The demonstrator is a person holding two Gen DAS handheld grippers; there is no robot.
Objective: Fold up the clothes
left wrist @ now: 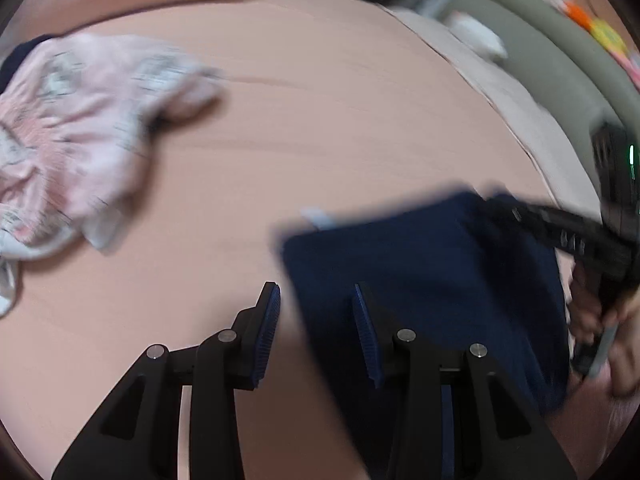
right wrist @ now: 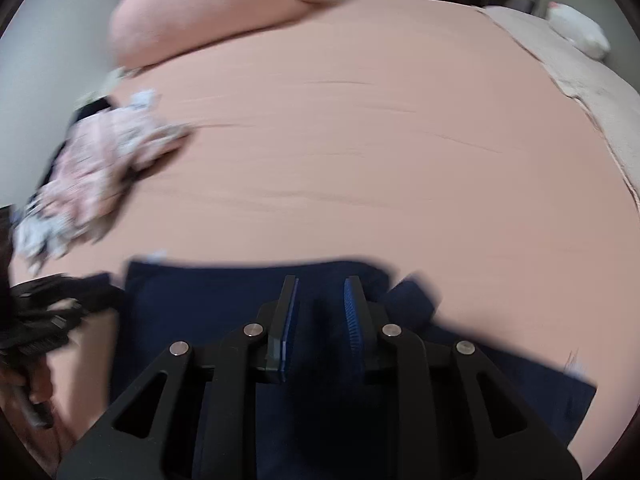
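A folded navy garment lies on the pink bed sheet. My left gripper stands open over its left edge, one finger above bare sheet and the other above the cloth, with nothing pinched. My right gripper hovers over the garment's far edge, its jaws narrowly apart with dark cloth in the gap; motion blur hides whether the pads press on it. A small navy flap sticks out beside it. The left wrist view shows the right gripper at the garment's far right corner.
A crumpled pink patterned garment lies far left on the bed. A pink pillow sits at the back. A beige blanket with a white object runs along the right edge. A hand holds the right gripper's handle.
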